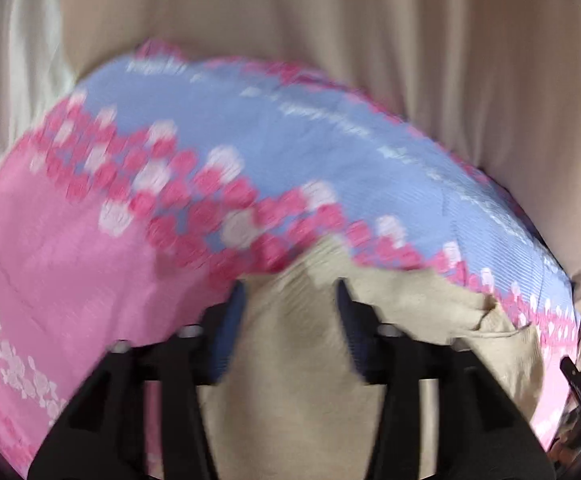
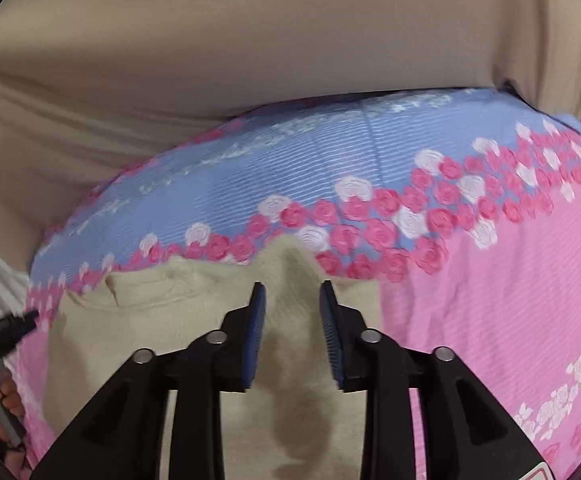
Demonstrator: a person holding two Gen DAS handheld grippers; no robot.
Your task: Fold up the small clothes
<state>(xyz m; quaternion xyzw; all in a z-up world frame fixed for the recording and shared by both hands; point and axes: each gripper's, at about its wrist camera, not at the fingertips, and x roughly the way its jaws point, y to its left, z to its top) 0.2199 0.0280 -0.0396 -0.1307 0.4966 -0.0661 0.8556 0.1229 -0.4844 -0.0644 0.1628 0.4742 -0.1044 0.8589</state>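
A small beige knit garment (image 1: 410, 304) lies on a pink and blue rose-print bed cover (image 1: 250, 120). In the left wrist view my left gripper (image 1: 290, 296) is open, its blue-padded fingers (image 1: 232, 320) spread over the garment's upper left part, nothing between them. In the right wrist view the same garment (image 2: 150, 320) shows its neckline at the left. My right gripper (image 2: 292, 296) is open over the garment's upper right part, near its edge against the cover (image 2: 490, 280). Whether the fingertips touch the cloth cannot be told. The left view is motion-blurred.
A beige curtain or sheet (image 2: 250, 60) hangs behind the bed's far edge. The other gripper's tip shows at the right border of the left view (image 1: 574, 372); at the left of the right view a hand holds the left gripper (image 2: 6, 332).
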